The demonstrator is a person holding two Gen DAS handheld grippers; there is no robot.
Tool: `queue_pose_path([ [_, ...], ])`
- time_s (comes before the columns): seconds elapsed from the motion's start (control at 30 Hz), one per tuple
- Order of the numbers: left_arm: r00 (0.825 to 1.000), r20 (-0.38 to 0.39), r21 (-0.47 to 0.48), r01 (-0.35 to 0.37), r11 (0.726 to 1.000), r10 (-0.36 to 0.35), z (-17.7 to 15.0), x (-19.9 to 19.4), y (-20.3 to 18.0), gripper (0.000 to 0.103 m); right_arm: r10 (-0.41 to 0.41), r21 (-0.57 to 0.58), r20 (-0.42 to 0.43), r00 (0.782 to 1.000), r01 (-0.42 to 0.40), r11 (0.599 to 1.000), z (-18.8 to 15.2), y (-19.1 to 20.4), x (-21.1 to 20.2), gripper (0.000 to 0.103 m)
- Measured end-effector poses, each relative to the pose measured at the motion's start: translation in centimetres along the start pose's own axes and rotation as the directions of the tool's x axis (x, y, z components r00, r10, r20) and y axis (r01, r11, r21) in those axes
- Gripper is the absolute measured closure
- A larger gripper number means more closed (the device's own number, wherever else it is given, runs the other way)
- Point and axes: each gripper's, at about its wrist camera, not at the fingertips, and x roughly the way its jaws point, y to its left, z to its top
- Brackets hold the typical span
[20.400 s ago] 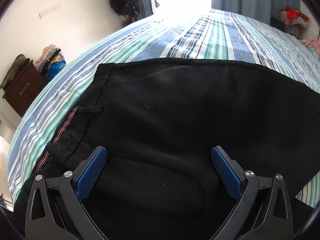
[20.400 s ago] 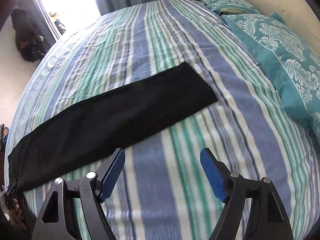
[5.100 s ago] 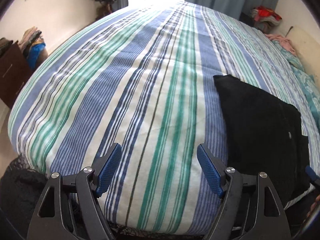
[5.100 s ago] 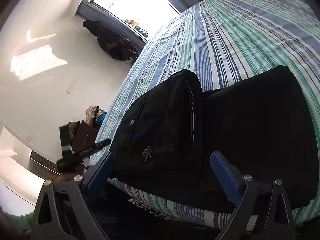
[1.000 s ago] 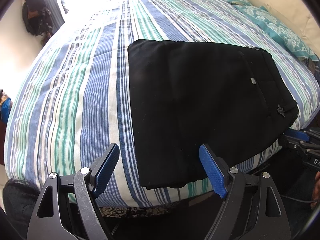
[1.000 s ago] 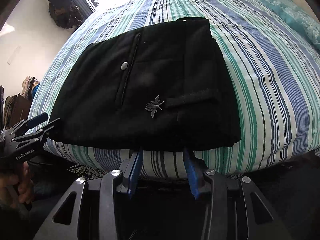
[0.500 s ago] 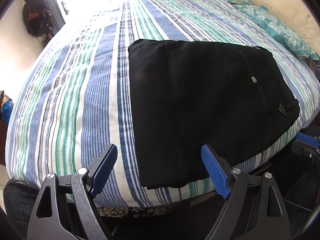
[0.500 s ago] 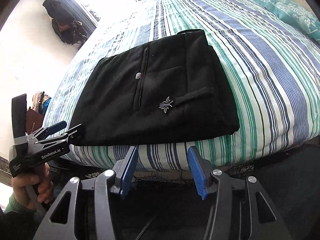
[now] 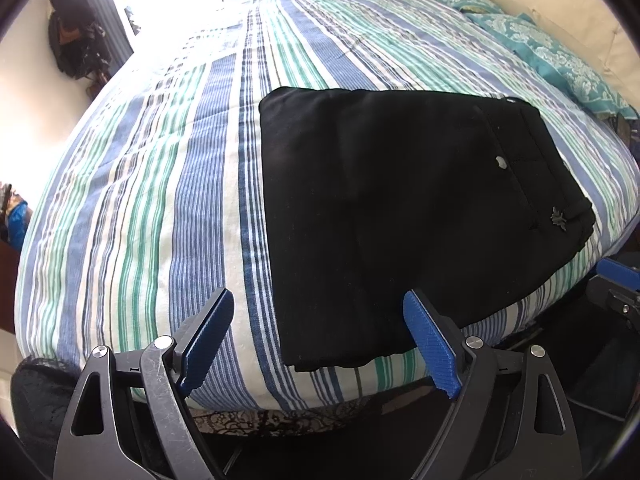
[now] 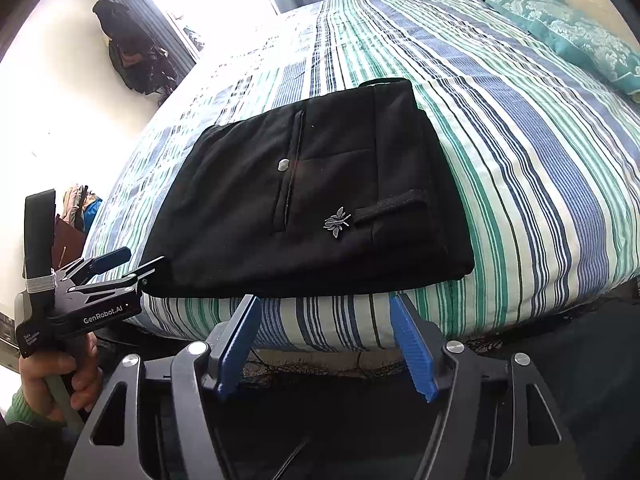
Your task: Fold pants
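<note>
Left wrist view: as the folding looks finished, the left gripper (image 9: 316, 336) hangs off the bed's near edge, jaws apart, holding nothing.
Black pants (image 9: 404, 216): a flat folded packet on the striped bedsheet (image 9: 160, 200), reaching that near edge.
Right wrist view: the right gripper (image 10: 326, 346) is also spread and empty, below the bed edge.
Pants axis: long side along the near edge; waistband belt loop (image 10: 390, 210) toward the teal pillows (image 10: 588, 36).

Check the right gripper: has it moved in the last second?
Yes. The right gripper has backed away from the pants and bed edge, and its jaws have opened wider; it holds nothing.
</note>
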Motion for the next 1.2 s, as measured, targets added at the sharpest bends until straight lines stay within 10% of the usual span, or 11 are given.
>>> queue_pose_path([
  [0.4,0.999,-0.033,-0.237,0.022,0.971,-0.031,0.3,1.8,8.9,0.014,0.153,0.154,0.192,0.969,-0.184,0.971,3.8,-6.2,-2.6,0.026],
  [0.67,0.965,-0.040,-0.338,0.231,0.912,-0.259,0.8,4.4,10.4,0.014,0.349,0.307,-0.021,0.937,-0.326,0.894,8.5,-14.3,4.6,0.025],
  [0.93,0.934,-0.025,-0.370,0.322,0.872,-0.355,3.0,6.6,11.0,0.012,0.447,0.239,-0.138,0.884,-0.408,0.881,9.9,-11.1,9.1,0.015],
  [1.03,0.897,-0.036,-0.327,0.406,0.854,-0.440,3.4,6.5,9.4,0.012,0.477,0.171,-0.151,0.866,-0.452,0.875,9.9,-9.3,9.2,0.010],
  [1.2,0.935,-0.054,-0.213,0.331,0.919,-0.350,3.4,5.9,8.7,0.009,0.455,0.236,-0.173,0.873,-0.412,0.880,9.6,-10.1,10.5,0.013],
])
